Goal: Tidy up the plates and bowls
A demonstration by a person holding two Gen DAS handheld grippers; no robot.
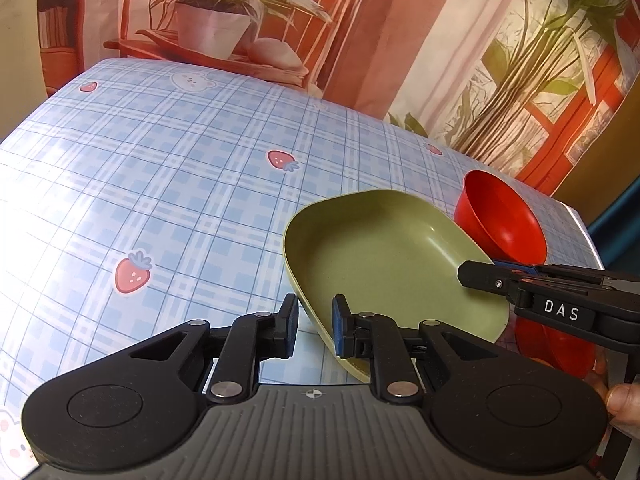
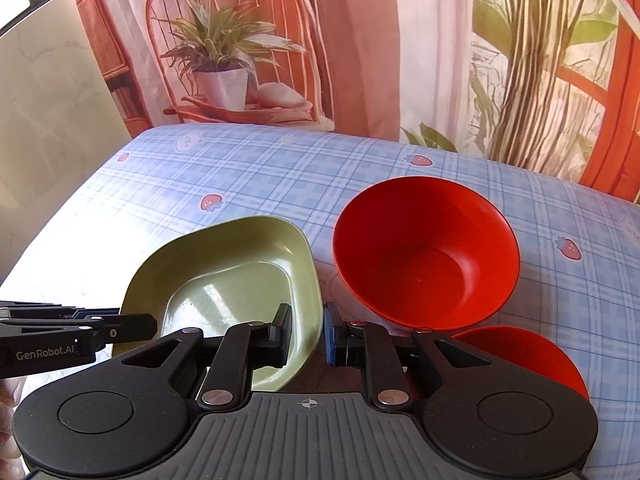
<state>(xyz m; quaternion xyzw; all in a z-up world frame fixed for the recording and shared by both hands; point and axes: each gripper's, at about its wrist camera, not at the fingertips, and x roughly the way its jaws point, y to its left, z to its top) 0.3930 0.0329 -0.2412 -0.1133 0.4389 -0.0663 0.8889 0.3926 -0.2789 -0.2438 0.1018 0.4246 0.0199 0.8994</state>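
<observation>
The green plate (image 2: 224, 276) sits on the table (image 2: 280, 168), tilted, with both tools clamped on its rim. The left tool (image 1: 316, 326) is pinched onto the plate's near-left edge; the right tool (image 2: 308, 332) is pinched onto the edge facing the red bowl (image 2: 424, 252). That bowl stands just beside the plate, and a second red bowl (image 2: 532, 356) lies nearer the camera. With two narrow grips on a smooth rim, uneven lifting could twist the plate loose, or swing it into the neighbouring bowl.
</observation>
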